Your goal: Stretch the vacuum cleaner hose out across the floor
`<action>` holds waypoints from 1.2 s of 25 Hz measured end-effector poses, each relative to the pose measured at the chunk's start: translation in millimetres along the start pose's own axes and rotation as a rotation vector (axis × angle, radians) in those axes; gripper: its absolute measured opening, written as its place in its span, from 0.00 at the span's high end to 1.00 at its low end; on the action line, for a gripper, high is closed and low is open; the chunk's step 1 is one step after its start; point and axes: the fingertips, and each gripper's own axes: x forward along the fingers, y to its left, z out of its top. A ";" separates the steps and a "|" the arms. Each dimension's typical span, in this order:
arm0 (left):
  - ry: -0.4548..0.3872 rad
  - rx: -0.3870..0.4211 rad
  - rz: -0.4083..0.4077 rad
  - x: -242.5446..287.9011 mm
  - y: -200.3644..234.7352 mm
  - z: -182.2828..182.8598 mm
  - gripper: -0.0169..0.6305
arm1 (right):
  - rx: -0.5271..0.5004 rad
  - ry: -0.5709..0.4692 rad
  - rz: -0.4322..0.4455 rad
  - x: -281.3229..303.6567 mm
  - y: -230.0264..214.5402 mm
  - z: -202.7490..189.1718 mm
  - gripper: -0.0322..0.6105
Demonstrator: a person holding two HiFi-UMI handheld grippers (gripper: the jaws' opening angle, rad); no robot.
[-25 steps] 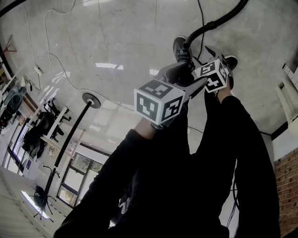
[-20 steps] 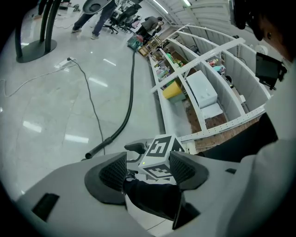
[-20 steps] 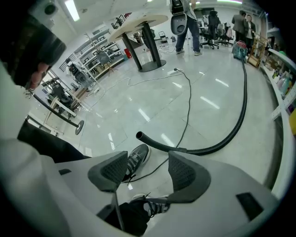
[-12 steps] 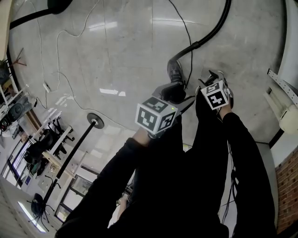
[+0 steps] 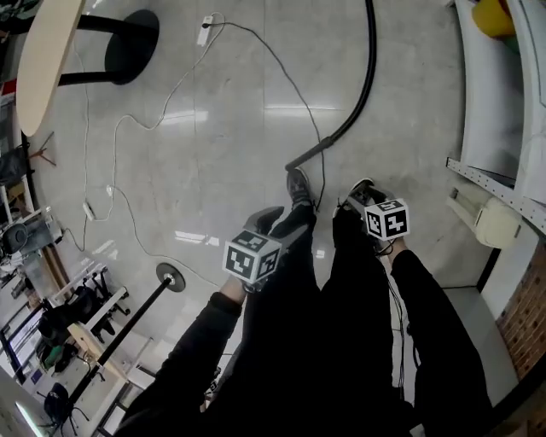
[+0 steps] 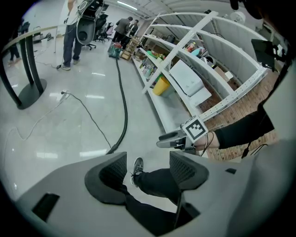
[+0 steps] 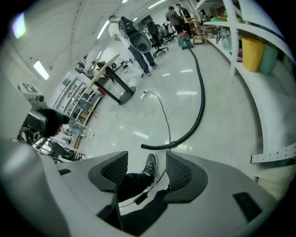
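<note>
Honestly, the long black vacuum hose (image 5: 369, 60) looks bendy and light, easiest held at its end by the grey shoe (image 5: 299, 186); left tool (image 6: 148, 173) and right tool (image 7: 145, 173) gape empty.

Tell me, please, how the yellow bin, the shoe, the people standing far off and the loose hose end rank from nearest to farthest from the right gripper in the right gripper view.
1. Shoe, just past the jaws, low centre.
2. Hose end, on the floor right behind the shoe.
3. Yellow bin, off to the right.
4. People, at the room's far end, top.

Black vacuum hose (image 5: 363, 81), lying curved across grey floor (image 5: 213, 128)
</note>
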 end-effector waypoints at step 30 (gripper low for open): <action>-0.182 0.226 -0.125 -121.2 -136.1 102.3 0.51 | 0.001 -0.585 0.034 -294.7 141.3 122.5 0.89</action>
